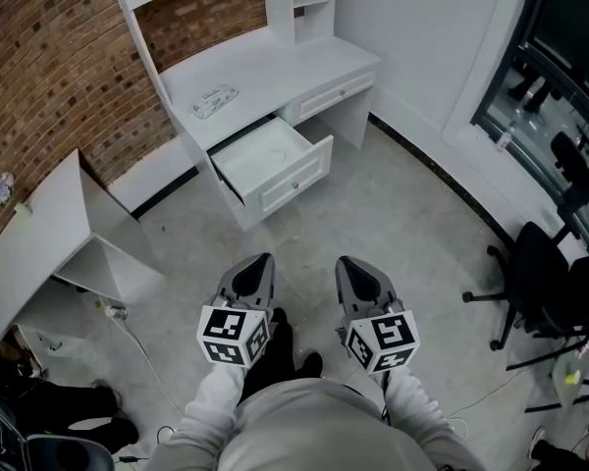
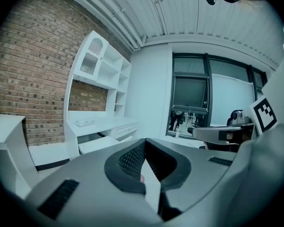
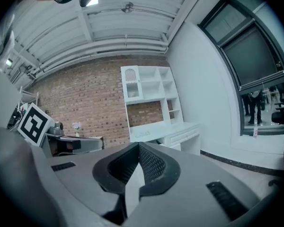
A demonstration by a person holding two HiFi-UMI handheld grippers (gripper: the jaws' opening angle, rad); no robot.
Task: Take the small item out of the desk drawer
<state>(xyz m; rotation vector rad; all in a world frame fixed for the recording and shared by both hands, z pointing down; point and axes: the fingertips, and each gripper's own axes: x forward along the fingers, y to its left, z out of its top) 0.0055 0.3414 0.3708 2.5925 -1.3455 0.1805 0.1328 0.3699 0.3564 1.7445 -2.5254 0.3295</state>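
Observation:
The white desk (image 1: 285,72) stands against the brick wall, its left drawer (image 1: 263,153) pulled out, and I see nothing in the drawer's white bottom. A small pale packet-like item (image 1: 214,100) lies on the desk top above the drawer. Both grippers hang close to the person's body, well back from the desk. The left gripper (image 1: 260,259) (image 2: 144,140) has its jaws together; a tiny pinkish speck shows deep between the pads, and I cannot tell what it is. The right gripper (image 1: 348,261) (image 3: 138,144) is shut with nothing in it.
A white board structure (image 1: 49,234) leans at the left with cables on the floor beside it. A black office chair (image 1: 535,278) stands at the right near the dark windows (image 1: 560,77). Grey concrete floor (image 1: 393,214) lies between me and the desk.

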